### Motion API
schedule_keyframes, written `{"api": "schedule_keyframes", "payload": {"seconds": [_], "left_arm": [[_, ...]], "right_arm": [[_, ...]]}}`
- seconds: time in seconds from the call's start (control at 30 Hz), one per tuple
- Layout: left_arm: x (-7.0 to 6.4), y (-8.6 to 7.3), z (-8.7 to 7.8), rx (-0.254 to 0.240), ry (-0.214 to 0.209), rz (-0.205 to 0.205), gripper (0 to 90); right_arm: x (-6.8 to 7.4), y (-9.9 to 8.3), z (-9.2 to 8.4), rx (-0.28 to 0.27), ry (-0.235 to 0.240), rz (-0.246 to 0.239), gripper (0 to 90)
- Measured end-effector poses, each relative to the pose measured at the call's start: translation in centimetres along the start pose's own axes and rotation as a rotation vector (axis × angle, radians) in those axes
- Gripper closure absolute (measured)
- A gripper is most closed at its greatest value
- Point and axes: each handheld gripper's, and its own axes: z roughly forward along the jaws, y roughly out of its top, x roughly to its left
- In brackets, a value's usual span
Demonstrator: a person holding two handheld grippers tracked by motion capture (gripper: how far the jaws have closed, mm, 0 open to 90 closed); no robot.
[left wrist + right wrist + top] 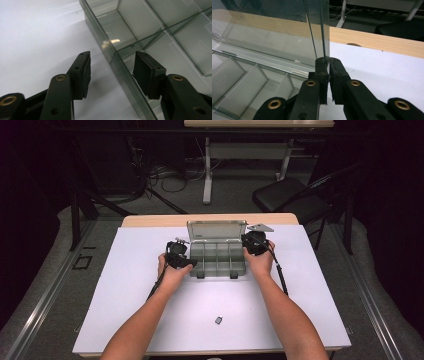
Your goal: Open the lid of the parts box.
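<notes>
One clear plastic box (217, 256) with its lid (217, 229) standing open sits on the white table (125, 285), close to the far edge and about midway between the left and right edges. Two grippers flank it, one at each end.

The left gripper (188, 264) is at the box's left end, near its front corner. In the left gripper view its jaws (111, 72) stand apart astride the box's side wall (117, 62): one pad (85, 75) hangs outside over the table, the other (146, 73) inside over a compartment, and neither touches the wall. It is released, gripping nothing.

The right gripper (250, 244) is at the box's right end, by the back corner. In the right gripper view its jaws (329, 72) are clenched on the edge of the upright lid (322, 30), the clear sheet pinched between the pads.

Inside the box, dividers make several compartments; their exact count cannot be told. One small dark object (219, 320) lies alone near the table's front edge, well apart from the box and both hands.
</notes>
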Motion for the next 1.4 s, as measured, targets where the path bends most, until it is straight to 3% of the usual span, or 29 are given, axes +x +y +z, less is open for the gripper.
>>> {"api": "schedule_keyframes", "payload": {"seconds": [0.2, 0.27, 0.77, 1.2, 1.4], "left_arm": [[-0.7, -0.4, 0.6, -0.010, 0.002, 0.019, 55.2], [-0.9, -0.6, 0.7, -0.027, 0.027, 0.023, 57.5], [-1.1, -1.2, 0.5, -0.055, 0.054, 0.039, 66.3], [-1.1, -1.2, 0.5, -0.059, 0.060, 0.036, 67.0], [-1.2, -1.3, 0.5, -0.066, 0.066, 0.035, 67.3]], "right_arm": [[0.0, 0.0, 0.0, -0.001, 0.000, 0.001, 86.1], [0.0, 0.0, 0.0, -0.003, -0.002, -0.001, 86.2], [0.1, 0.0, 0.2, -0.007, -0.017, 0.038, 87.0], [0.1, 0.3, 0.7, 0.006, -0.031, 0.059, 87.8], [-0.1, 0.4, 1.1, 0.007, -0.021, 0.107, 88.0]]}}
